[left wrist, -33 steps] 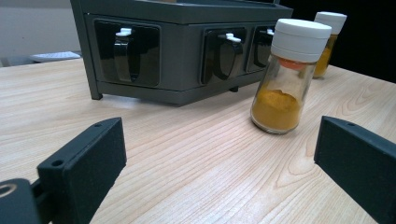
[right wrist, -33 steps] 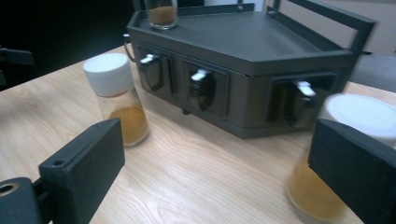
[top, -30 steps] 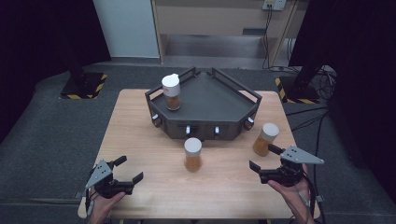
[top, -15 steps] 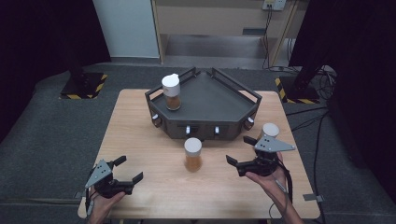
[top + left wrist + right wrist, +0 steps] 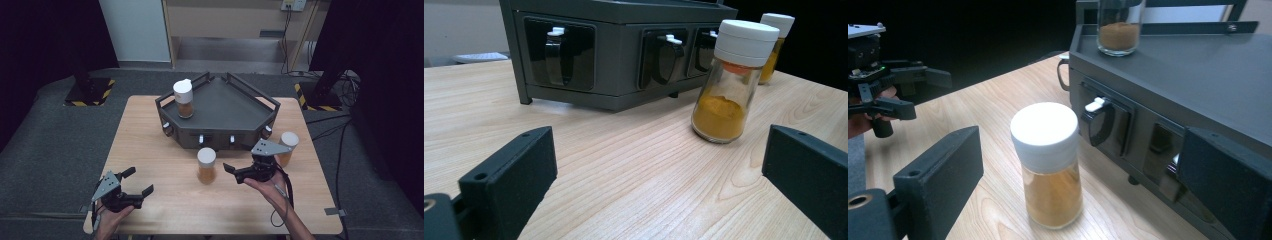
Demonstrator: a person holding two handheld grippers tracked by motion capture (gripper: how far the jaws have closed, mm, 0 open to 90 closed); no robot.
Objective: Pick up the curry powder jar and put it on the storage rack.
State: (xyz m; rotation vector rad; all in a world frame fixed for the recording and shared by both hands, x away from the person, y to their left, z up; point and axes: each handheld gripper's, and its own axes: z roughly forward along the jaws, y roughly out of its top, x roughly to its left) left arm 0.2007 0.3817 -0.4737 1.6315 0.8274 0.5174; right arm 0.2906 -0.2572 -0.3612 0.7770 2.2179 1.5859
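On wooden table, grey carpet around.

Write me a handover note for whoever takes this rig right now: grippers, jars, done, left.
Right gripper: open, nothing held, lined up on the middle jar, which stands between its jaws in the right gripper view, untouched.
Left gripper: open, nothing held, near the table's front left corner.
Jars: one on the dark tray, at its left end; the middle jar on the table before the tray; a third on the table to the right, behind the right gripper.
Done: probably one jar on the tray.
Left: probably grip the middle jar, then the right one.
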